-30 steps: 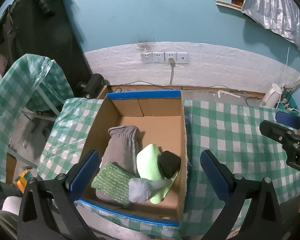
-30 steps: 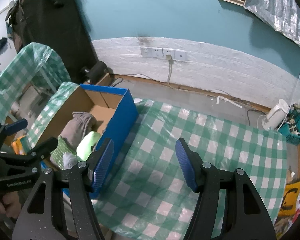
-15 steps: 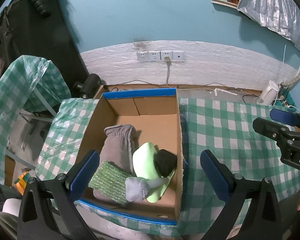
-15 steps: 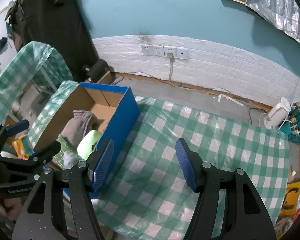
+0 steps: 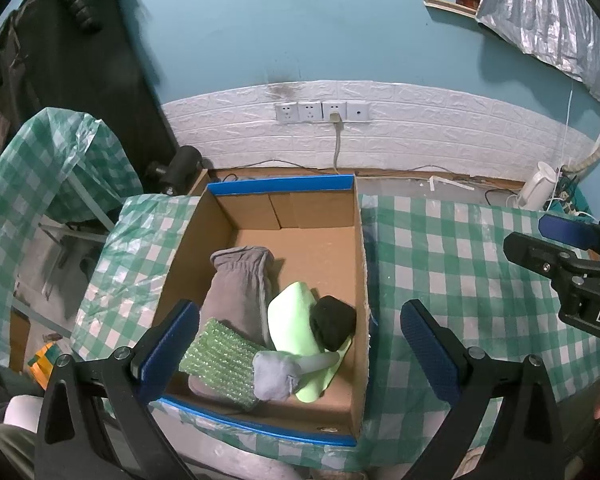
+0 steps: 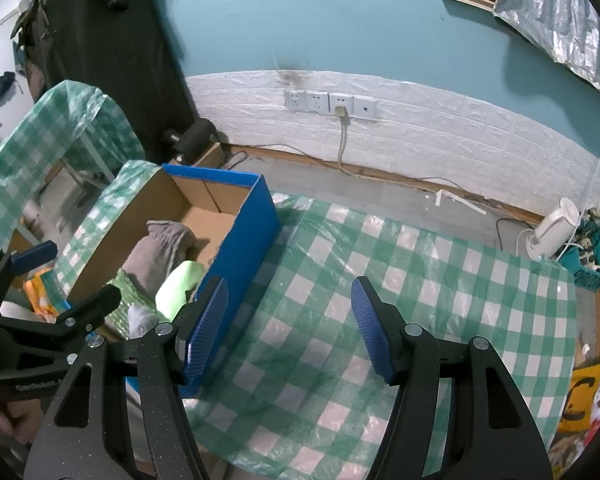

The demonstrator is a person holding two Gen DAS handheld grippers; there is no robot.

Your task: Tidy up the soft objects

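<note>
A blue-edged cardboard box [image 5: 362, 264] [image 6: 256, 232] sits on the green checked tablecloth [image 5: 460, 264]. Inside lie a grey cloth bundle [image 5: 238, 284], a light green soft pad [image 5: 290, 320], a black soft lump [image 5: 334, 322], a green sparkly cloth [image 5: 220, 360] and a small grey sock [image 5: 274, 374]. My left gripper [image 5: 300, 344] hovers open above the box's near end, with nothing between its blue pads. To the right of the box, my right gripper [image 6: 290, 328] is open and empty over the cloth [image 6: 340, 320].
A white brick-pattern wall strip with sockets [image 5: 322, 111] and a plugged cable runs behind the table. A white kettle [image 6: 552, 228] stands on the floor at far right. A second checked cover [image 5: 40, 168] drapes furniture at the left. Dark clothing [image 5: 68, 52] hangs behind it.
The views shifted only slightly; the box and its contents stay put, and both grippers remain open and empty.
</note>
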